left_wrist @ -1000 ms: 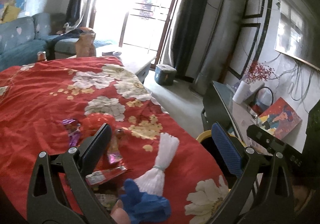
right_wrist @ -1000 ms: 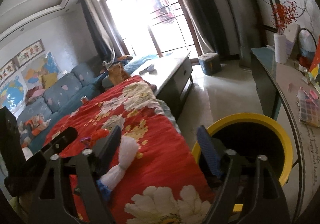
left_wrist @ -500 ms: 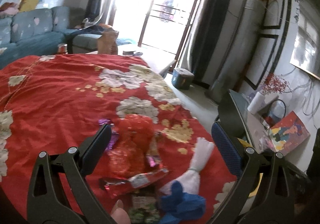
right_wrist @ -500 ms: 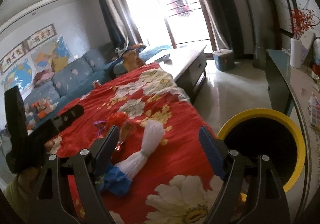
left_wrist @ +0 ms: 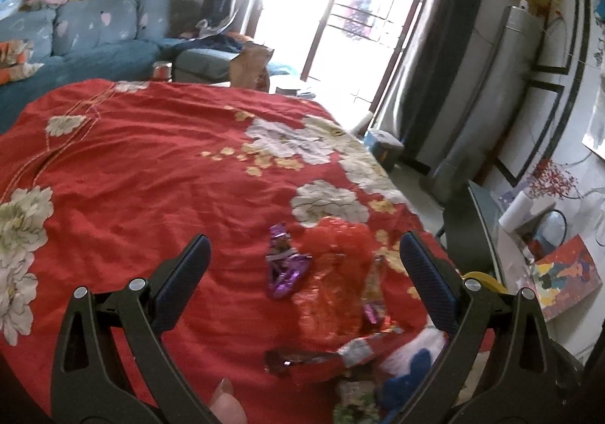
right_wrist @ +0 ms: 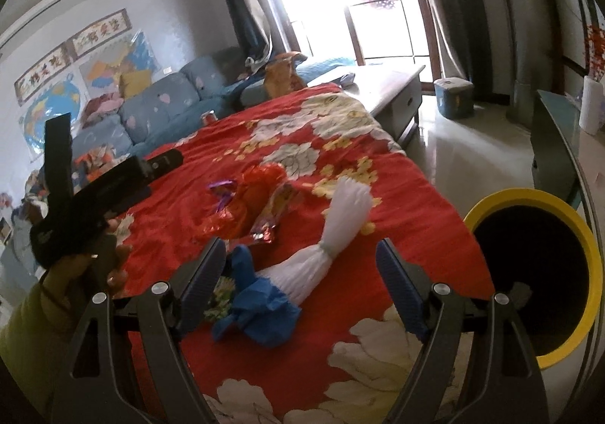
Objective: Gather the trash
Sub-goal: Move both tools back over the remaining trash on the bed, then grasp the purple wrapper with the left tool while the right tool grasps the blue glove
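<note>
Trash lies on a table under a red flowered cloth (left_wrist: pixel 151 166): a purple wrapper (left_wrist: pixel 281 269), a red crinkled wrapper (left_wrist: pixel 332 272), a long red wrapper (left_wrist: pixel 329 356), and a white foam net with blue paper (right_wrist: pixel 325 250). My left gripper (left_wrist: pixel 302 272) is open above the purple and red wrappers. My right gripper (right_wrist: pixel 302 276) is open around the white net, above it. The purple wrapper (right_wrist: pixel 223 193) and red wrapper (right_wrist: pixel 249 193) also show in the right wrist view. A yellow-rimmed black bin (right_wrist: pixel 529 197) stands right of the table.
A blue sofa (left_wrist: pixel 94 42) stands at the far left. A low coffee table (right_wrist: pixel 389 83) and a blue box (right_wrist: pixel 453 97) are beyond the cloth. A glass-topped console (right_wrist: pixel 559 129) with a white vase is at the right. The left gripper's body (right_wrist: pixel 94 197) shows at left.
The left gripper swung left, so the wrappers now sit between its fingers. The right gripper moved back and left; the white net now lies between its fingers.
</note>
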A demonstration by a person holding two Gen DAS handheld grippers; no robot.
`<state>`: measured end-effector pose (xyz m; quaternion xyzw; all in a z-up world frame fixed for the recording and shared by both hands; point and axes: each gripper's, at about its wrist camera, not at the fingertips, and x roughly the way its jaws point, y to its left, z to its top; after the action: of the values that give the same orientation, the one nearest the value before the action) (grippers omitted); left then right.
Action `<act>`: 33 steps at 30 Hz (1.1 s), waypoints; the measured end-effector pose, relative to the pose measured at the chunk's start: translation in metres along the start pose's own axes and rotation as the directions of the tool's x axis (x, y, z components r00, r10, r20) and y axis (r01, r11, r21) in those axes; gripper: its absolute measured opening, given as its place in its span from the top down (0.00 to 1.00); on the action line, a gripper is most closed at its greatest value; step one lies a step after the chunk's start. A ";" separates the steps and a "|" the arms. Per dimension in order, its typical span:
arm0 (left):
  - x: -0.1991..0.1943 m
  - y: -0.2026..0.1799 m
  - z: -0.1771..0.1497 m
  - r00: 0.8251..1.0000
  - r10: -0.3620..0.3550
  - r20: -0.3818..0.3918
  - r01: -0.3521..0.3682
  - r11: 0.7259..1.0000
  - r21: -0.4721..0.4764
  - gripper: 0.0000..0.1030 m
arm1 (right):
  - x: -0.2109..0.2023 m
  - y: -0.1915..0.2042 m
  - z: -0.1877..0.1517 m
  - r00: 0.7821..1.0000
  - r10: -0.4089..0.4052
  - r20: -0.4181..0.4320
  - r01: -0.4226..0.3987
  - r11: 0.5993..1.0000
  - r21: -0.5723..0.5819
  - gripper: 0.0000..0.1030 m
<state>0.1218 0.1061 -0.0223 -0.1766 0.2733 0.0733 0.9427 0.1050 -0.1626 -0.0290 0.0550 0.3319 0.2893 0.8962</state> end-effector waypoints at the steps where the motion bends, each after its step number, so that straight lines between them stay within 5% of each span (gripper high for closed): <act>1: 0.002 0.003 -0.001 1.000 0.005 -0.005 -0.005 1.000 -0.005 0.11 | 0.002 0.002 -0.002 1.000 0.003 -0.008 -0.003 1.000 -0.002 0.23; 7: 0.014 0.027 -0.006 0.998 0.033 -0.052 -0.036 0.998 -0.053 0.11 | 0.013 0.015 -0.013 0.998 0.025 -0.060 -0.027 0.999 -0.031 0.23; 13: 0.019 0.030 -0.010 0.996 0.002 -0.087 -0.006 0.999 -0.046 0.29 | 0.028 0.019 -0.022 0.993 0.036 -0.113 -0.041 0.998 -0.042 0.25; 25: 0.053 0.045 -0.017 0.982 -0.049 -0.185 0.026 0.992 -0.126 0.56 | 0.046 0.016 -0.034 0.975 0.083 -0.206 -0.089 0.996 -0.020 0.52; 33: 0.074 0.039 -0.008 0.978 -0.065 -0.196 0.042 0.991 -0.124 0.57 | 0.044 0.018 -0.035 0.971 0.103 -0.215 -0.114 0.993 -0.041 0.74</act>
<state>0.1706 0.1427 -0.0797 -0.2462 0.3570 0.0459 0.8999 0.1016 -0.1263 -0.0758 0.0179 0.4144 0.3509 0.8395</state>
